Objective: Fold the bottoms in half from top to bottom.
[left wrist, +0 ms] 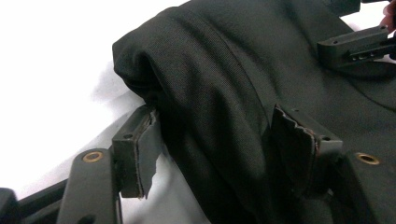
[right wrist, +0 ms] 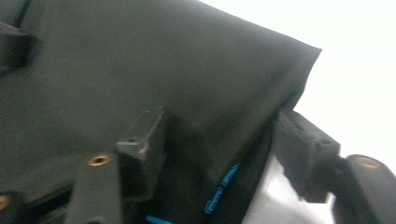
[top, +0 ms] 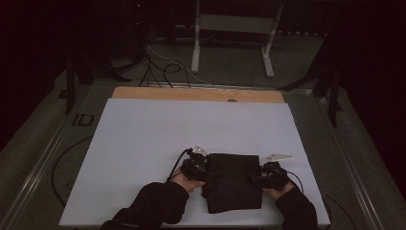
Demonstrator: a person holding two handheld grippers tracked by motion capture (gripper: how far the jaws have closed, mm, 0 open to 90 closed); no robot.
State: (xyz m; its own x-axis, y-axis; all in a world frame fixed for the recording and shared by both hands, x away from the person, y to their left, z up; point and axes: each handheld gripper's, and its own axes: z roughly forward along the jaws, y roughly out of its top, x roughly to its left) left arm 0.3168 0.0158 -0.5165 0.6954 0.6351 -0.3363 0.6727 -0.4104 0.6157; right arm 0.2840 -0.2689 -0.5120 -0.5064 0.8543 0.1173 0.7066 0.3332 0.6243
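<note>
A black folded cloth [top: 233, 184] lies on the white table sheet [top: 191, 129] near the front edge. My left gripper [top: 196, 168] is at the cloth's left side and my right gripper [top: 269, 176] at its right side, each held by a hand in a black sleeve. In the left gripper view, the left gripper [left wrist: 219, 154] stands open with the rolled edge of the cloth [left wrist: 224, 84] between its jaws. The right gripper [right wrist: 219, 149] is open too, one jaw lying on the cloth [right wrist: 140, 60] and the other off its edge. Blue print [right wrist: 224, 184] shows on an under layer.
A wooden strip [top: 198, 94] runs along the table's far edge. Beyond it on the floor are a white metal frame [top: 234, 28], loose cables [top: 163, 67] and dark stand legs at the left [top: 76, 72] and right [top: 331, 84].
</note>
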